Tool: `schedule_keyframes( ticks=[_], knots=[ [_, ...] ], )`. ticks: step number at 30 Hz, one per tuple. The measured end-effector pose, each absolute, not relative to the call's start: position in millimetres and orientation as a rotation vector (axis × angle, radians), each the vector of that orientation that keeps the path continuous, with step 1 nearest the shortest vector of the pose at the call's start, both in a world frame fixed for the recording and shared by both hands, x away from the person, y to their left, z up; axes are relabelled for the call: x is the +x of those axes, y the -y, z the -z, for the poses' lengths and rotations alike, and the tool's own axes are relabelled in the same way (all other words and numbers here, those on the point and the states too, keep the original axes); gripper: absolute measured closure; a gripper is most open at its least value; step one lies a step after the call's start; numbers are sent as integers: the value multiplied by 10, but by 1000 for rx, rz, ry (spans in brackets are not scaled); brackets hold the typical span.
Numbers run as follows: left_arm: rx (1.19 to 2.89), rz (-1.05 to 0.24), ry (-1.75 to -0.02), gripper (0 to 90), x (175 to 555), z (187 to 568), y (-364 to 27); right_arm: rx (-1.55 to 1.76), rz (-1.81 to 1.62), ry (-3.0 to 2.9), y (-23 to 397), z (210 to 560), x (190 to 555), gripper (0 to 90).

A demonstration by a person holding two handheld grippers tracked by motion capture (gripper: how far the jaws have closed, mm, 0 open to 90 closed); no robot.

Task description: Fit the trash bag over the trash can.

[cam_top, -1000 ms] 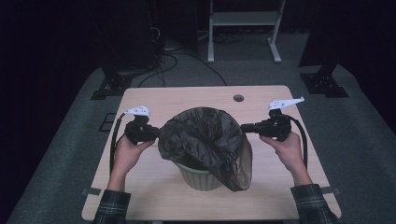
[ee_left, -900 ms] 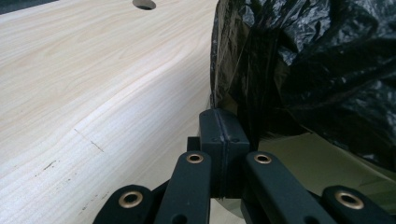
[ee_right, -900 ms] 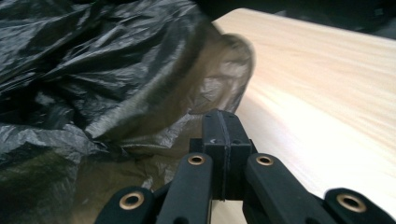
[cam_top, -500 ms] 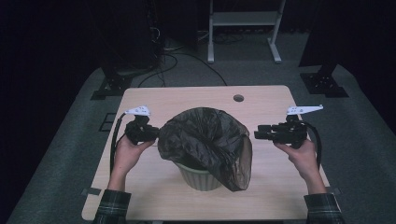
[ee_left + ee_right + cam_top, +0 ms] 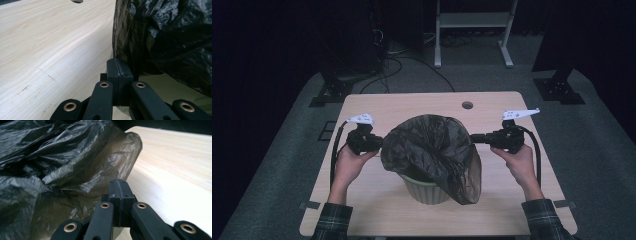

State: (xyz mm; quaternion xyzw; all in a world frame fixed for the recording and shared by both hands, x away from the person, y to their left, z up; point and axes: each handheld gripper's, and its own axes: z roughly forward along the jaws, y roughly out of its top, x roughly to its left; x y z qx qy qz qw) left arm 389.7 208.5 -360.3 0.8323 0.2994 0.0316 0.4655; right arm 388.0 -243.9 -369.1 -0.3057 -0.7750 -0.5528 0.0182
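Black bin bag [image 5: 432,150] sits opened over pale green bin [image 5: 427,189], mid-counter [image 5: 412,107]. Left tool [image 5: 379,142] closed, jaws meeting at the bag's left edge; film looks pinched, not certain. Right tool [image 5: 476,138] closed at right edge; whether it grips film, cannot tell. Judgement: bag mouth spread, partly draped down front; rim not yet neatly folded over the bin all round.

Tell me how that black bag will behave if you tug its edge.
The bag looks thin and crinkled, so it will likely stay floppy and stretch rather than hold shape. Its glossy film may slip. The small bin under it seems light and might tip.
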Motion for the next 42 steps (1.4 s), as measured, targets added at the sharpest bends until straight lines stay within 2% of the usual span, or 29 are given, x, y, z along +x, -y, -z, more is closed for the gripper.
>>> schedule_keyframes(
  ticks=[12, 27, 28, 30, 37, 42],
  knots=[
    [2072, -79, -755, 900, 3968, 3724, -2038, -1115, 1719, 2519, 2459, 3699, 3980, 900],
    [2095, -45, -787, 900, 4005, 3970, -2032, -1101, 1748, 2537, 2433, 3676, 3919, 898],
    [2092, -44, -785, 900, 4004, 3961, -2034, -1094, 1780, 2534, 2449, 3619, 3885, 888],
    [2083, -49, -783, 900, 3998, 3930, -2036, -1093, 1844, 2511, 2475, 3492, 3822, 773],
    [2074, -64, -762, 900, 3975, 3859, -2035, -847, 1938, 2471, 2262, 2924, 3551, 594],
    [2062, -68, -755, 900, 3957, 3814, -2043, -696, 1883, 2473, 1887, 2758, 3412, 537]
  ],
)
